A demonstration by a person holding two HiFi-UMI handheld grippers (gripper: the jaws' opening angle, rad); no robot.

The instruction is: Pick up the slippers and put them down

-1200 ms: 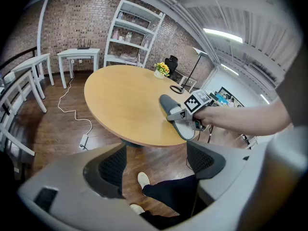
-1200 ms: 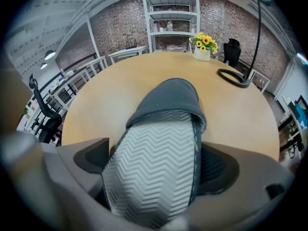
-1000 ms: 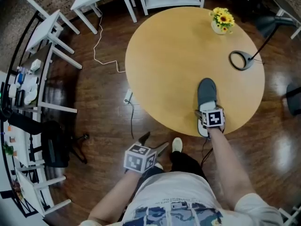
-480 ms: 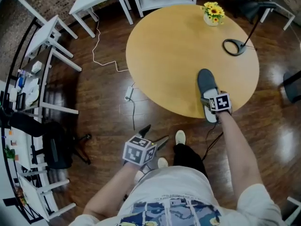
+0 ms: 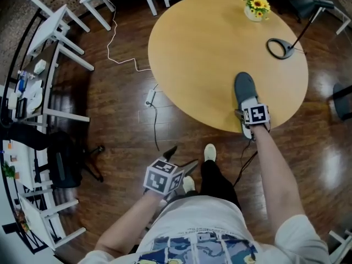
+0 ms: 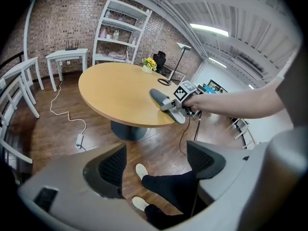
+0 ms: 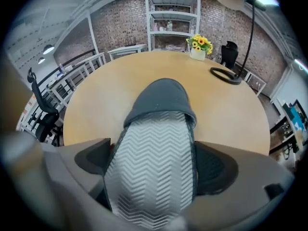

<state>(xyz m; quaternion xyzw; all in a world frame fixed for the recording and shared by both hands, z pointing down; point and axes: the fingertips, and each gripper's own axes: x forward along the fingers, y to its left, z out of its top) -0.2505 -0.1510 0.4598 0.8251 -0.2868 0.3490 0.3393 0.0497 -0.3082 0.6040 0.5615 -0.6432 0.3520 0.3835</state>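
Note:
One grey slipper (image 5: pixel 243 89) with a white zigzag sole lies sole-up on the round wooden table (image 5: pixel 209 54), its heel at the near edge. My right gripper (image 5: pixel 247 110) straddles the heel. In the right gripper view the slipper (image 7: pixel 156 129) fills the space between the jaws of the right gripper (image 7: pixel 154 162), which are closing. The pads stand right beside its sides without visibly squeezing it. My left gripper (image 5: pixel 181 157) hangs low over the floor in front of the person, open and empty. In the left gripper view, the left gripper (image 6: pixel 156 160) frames only legs and floor; the slipper (image 6: pixel 161 98) shows farther off.
A pot of yellow flowers (image 5: pixel 257 7) and a lamp's ring base (image 5: pixel 280 48) stand on the table's far side. White chairs and tables (image 5: pixel 55 32) line the left. A cable with a power strip (image 5: pixel 149 97) lies on the wooden floor. The person's white shoes (image 5: pixel 209 152) are below the table edge.
The slipper stays sole-up by the table's near edge with the right gripper at its heel. The left gripper has drifted a little over the floor.

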